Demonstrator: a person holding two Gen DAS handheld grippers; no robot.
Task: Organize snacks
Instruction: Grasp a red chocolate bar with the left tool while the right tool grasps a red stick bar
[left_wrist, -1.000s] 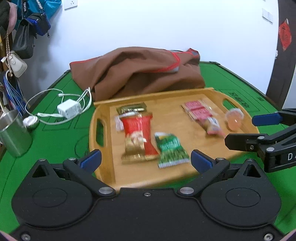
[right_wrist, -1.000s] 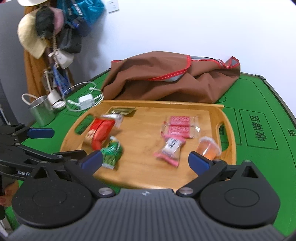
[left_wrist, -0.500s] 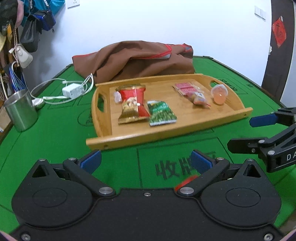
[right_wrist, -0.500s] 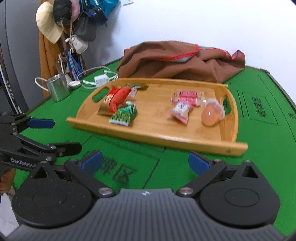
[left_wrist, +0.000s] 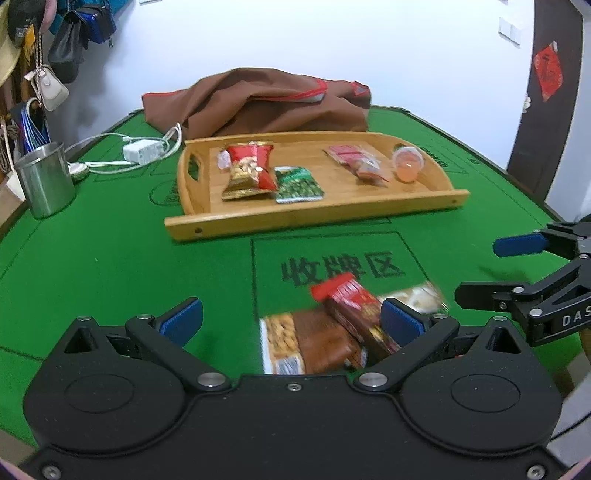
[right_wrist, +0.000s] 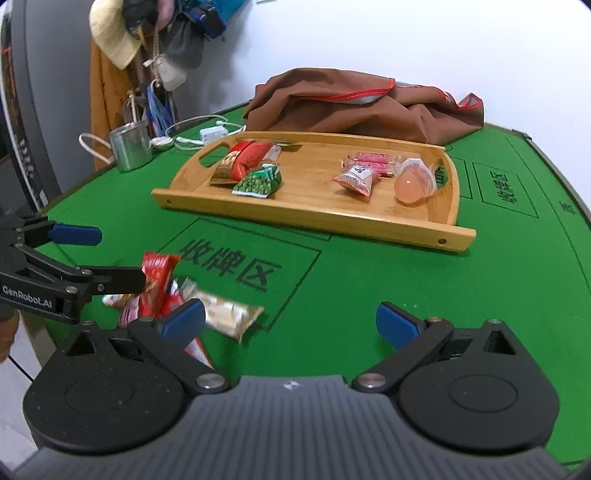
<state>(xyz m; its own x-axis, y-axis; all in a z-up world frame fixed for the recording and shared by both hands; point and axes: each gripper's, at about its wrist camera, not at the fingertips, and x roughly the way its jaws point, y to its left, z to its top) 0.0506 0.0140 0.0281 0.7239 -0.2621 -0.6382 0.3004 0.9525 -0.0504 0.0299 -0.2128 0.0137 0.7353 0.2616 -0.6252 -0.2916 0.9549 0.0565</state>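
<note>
both grippers have pulled back from the shallow bamboo tray (left_wrist: 192, 230), bringing a loose pile of wrappers on the green felt table (left_wrist: 110, 266) into view. the left gripper (left_wrist: 291, 321) hangs released right over a brown nut packet (left_wrist: 306, 343) and a red wrapped bar (left_wrist: 354, 306), probably next for sorting. the right gripper (right_wrist: 290, 319) is spread too, empty, beside a beige packet (right_wrist: 229, 314). sorted snacks lie in two groups in the tray.
</note>
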